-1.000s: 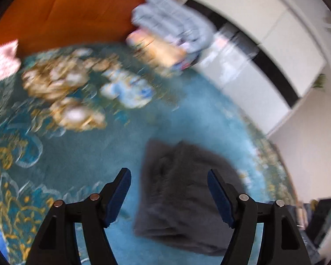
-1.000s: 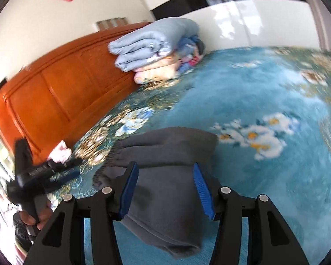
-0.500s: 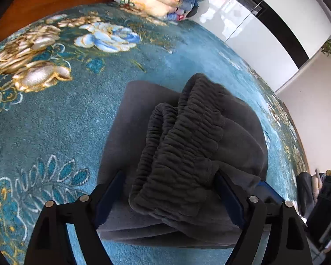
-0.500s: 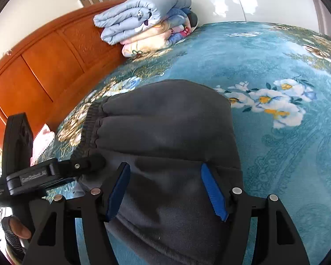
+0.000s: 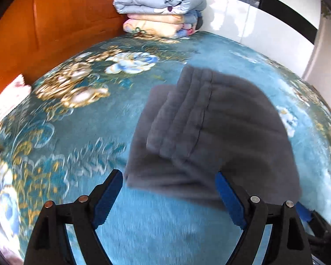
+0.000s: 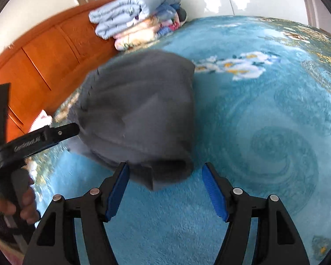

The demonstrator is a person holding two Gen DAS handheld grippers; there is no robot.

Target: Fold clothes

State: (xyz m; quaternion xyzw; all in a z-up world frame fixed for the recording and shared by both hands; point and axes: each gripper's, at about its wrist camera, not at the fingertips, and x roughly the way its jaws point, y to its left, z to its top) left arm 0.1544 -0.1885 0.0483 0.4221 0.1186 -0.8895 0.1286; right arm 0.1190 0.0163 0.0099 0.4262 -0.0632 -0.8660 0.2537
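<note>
Where the blue floral bedspread (image 5: 81, 132) spreads flat, the folded dark grey garment (image 5: 220, 132) lies on it in a compact bundle, its ribbed waistband (image 5: 181, 110) showing as stacked bands on the side toward the wooden headboard (image 5: 55, 26). From the right wrist view the same garment (image 6: 143, 114) looks rounded, its rolled edge nearest the camera.

The left gripper (image 5: 168, 196) hovers just beside the garment's near edge with its blue-padded jaws spread wide, nothing between them; its right pad overlaps the cloth's corner in the picture, but whether it touches cannot be told. The right gripper (image 6: 165, 190) is likewise spread, its jaws either side of the rolled edge and not closed on it. In that view the left gripper's black body (image 6: 37, 141) reaches in beside the garment, held by the person's left hand (image 6: 22, 203).

Beyond the garment, against the headboard, sits a stack of folded quilts (image 5: 161, 6), pale blue on top. A pink-and-white cloth (image 5: 8, 101) lies at the bedspread's edge near the headboard.
</note>
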